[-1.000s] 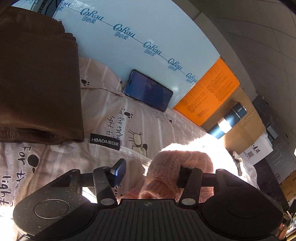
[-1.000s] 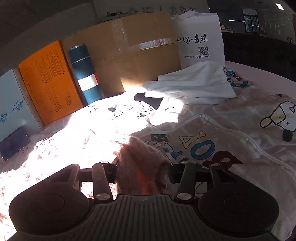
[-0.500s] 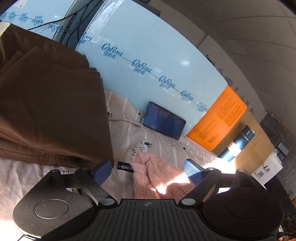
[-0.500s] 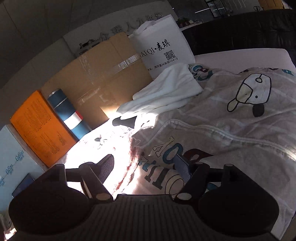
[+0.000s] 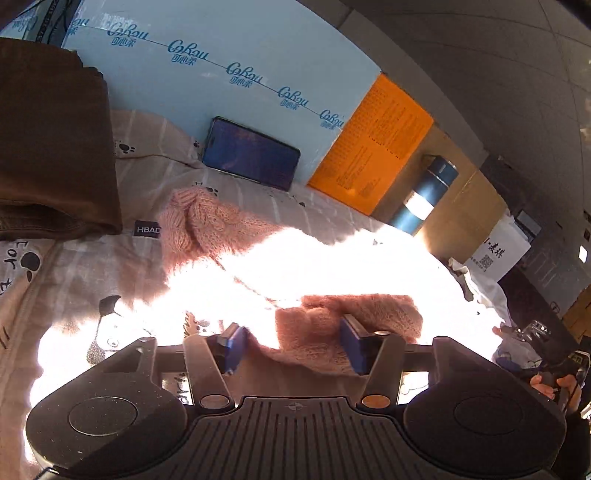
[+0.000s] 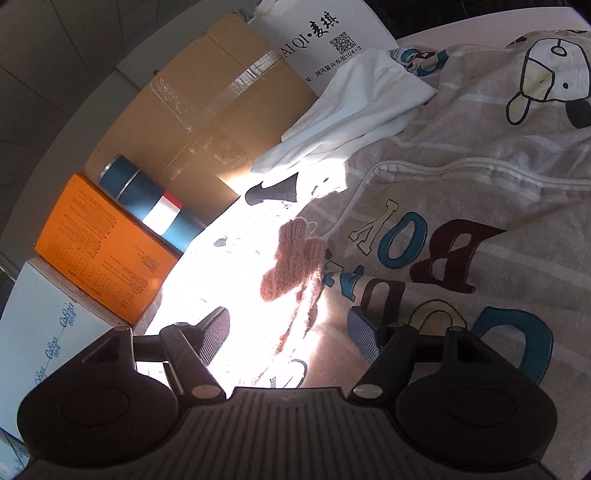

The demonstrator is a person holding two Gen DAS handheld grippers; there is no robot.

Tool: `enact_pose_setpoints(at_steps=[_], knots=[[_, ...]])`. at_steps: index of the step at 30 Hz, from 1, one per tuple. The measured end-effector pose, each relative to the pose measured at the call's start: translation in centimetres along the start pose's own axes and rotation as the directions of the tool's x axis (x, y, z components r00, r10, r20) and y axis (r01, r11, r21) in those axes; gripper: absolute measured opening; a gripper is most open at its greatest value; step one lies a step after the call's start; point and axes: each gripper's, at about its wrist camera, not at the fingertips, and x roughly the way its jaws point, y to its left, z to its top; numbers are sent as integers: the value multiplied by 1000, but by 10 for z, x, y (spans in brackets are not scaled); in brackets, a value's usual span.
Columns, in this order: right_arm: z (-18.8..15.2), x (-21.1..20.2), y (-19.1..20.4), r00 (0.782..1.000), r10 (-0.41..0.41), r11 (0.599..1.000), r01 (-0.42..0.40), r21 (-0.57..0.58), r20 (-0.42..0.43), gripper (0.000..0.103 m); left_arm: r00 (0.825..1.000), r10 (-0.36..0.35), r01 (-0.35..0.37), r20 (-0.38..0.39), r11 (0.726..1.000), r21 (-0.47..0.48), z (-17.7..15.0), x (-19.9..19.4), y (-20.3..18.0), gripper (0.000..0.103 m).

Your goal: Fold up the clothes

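Note:
A pink knitted garment (image 5: 207,225) lies stretched across the printed bedsheet (image 5: 74,266), half washed out by sunlight. Its near end (image 5: 332,317) lies between the fingers of my left gripper (image 5: 293,345), which is open and not clamped on it. In the right wrist view the pink knit (image 6: 291,254) lies ahead of my right gripper (image 6: 288,336), which is open and empty above the sheet. A folded brown garment (image 5: 48,140) sits at the far left.
A phone (image 5: 251,153) leans on a pale blue box (image 5: 221,74). An orange box (image 6: 99,247), a blue flask (image 6: 151,206), a cardboard box (image 6: 207,122) and a white bag (image 6: 325,33) line the back. A white cloth (image 6: 351,110) lies on the bed.
Both grippers held the pink knit a second ago, then opened and let it go. The left gripper has since moved over the knit's near end; the right has drawn back.

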Motion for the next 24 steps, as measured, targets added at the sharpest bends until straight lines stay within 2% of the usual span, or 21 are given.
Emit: enact_pose_setpoints(at_steps=[1,3,4,6,7,10,13,15,17,19,20,22,23,24], knots=[[-1,1,3,1000,5,1000,-5,-10,4,54,1000,-10,10,16,1000,-5,1,-1,0,13],[-1,0,9,1000,17,999,-17,-31,15,40,998,-34,34,56,999,-7,5,-8,-3,10],[-2,0,12,999,24,999,-23,-42,21,27,996,-47,48,78,999,-5,7,-12,-5,10],[-2,0,18,999,37,997,-34,-63,32,14,988,-85,87,132,996,-13,13,-26,-10,8],[-3,0,21,998,43,996,-40,-74,38,11,982,-102,106,158,994,-16,16,-33,-13,8],[3,-17,27,992,71,995,-64,-75,102,9,969,-125,127,213,992,6,22,-53,-23,7],[8,-29,31,989,58,995,-45,-93,134,9,974,-102,97,204,995,36,23,-63,-27,7],[10,-38,34,987,49,994,-32,-105,156,9,986,-71,66,152,997,39,18,-61,-25,7],[7,-34,26,990,22,995,-9,-99,137,9,998,-20,16,59,998,66,6,-54,-22,8],[3,-28,16,994,-7,996,17,-91,111,9,999,30,-27,-29,994,106,-7,-47,-18,9],[0,-25,11,995,-21,996,30,-87,97,9,998,48,-42,-47,991,130,-13,-47,-17,11],[-4,-19,2,996,-51,995,56,-80,70,11,998,63,-56,-30,980,193,-19,-54,-19,19],[-5,-18,-2,997,-53,996,57,-71,65,14,998,68,-63,-16,972,225,-21,-58,-20,30],[-7,-20,-5,996,-53,997,57,-56,72,18,998,69,-70,10,964,258,-22,-64,-23,50]])
